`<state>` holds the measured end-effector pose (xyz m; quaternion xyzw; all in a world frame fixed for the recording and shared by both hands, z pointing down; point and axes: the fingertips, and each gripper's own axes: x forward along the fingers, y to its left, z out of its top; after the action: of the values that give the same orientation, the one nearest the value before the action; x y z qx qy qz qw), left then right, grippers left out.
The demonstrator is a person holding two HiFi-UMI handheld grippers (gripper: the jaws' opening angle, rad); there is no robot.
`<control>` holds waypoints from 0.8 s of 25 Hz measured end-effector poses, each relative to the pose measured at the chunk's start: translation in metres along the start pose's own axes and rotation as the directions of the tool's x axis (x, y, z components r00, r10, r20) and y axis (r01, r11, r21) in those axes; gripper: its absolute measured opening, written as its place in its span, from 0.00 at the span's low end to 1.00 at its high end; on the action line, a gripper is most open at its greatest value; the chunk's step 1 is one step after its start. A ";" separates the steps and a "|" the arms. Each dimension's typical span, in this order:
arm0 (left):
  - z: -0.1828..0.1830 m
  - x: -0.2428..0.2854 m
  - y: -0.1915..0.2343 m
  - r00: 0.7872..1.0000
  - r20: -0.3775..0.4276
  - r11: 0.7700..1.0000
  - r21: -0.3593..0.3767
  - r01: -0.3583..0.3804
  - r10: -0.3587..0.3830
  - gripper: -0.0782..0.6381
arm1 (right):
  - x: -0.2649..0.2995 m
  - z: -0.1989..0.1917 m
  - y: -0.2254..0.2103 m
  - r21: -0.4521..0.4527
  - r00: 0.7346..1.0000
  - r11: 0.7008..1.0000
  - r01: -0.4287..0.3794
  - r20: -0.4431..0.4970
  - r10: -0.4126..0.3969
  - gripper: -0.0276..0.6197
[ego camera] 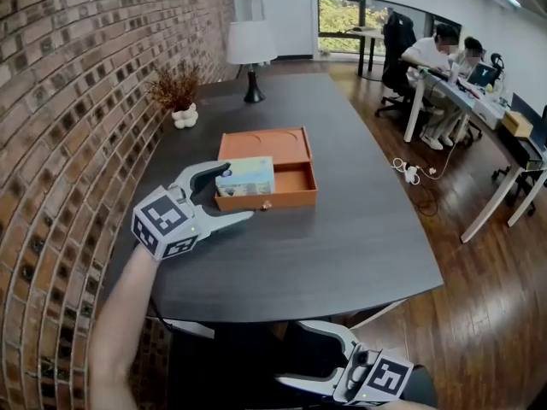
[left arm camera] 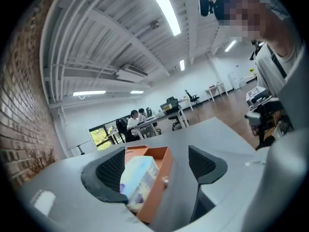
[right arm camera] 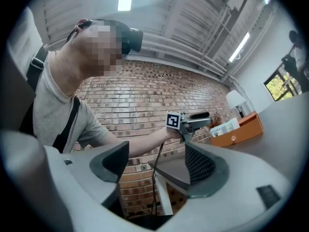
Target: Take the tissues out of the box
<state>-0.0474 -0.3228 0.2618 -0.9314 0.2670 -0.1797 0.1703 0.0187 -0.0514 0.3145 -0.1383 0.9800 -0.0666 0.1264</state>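
An orange box [ego camera: 273,201] lies open on the dark table [ego camera: 342,246], its lid flat behind it. A pale tissue pack [ego camera: 245,176] sits in the box's left part. My left gripper [ego camera: 236,193] is open at the box's front left corner, one finger beside the pack's left end and the other along the front wall. In the left gripper view the tissue pack [left arm camera: 137,177] shows between the spread jaws, near the left one, inside the orange box [left arm camera: 163,170]; no pad presses on it. My right gripper [ego camera: 301,359] hangs open and empty below the table's near edge.
A brick wall [ego camera: 60,126] runs along the table's left side. A white lamp [ego camera: 250,54] and a dried plant in a white vase [ego camera: 179,101] stand at the far end. People sit at desks [ego camera: 453,84] at the back right. A cable [ego camera: 414,172] lies on the wooden floor.
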 end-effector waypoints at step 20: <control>-0.084 0.091 0.055 0.836 -0.448 0.942 -0.052 0.330 -0.318 0.73 | -0.007 0.006 -0.010 0.092 0.999 0.996 -0.015 0.035 0.012 0.59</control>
<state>-0.0346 -0.4363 0.3348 -0.8935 0.1353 -0.4201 0.0835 0.0294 -0.0591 0.3124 -0.1267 0.9745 -0.1086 0.1500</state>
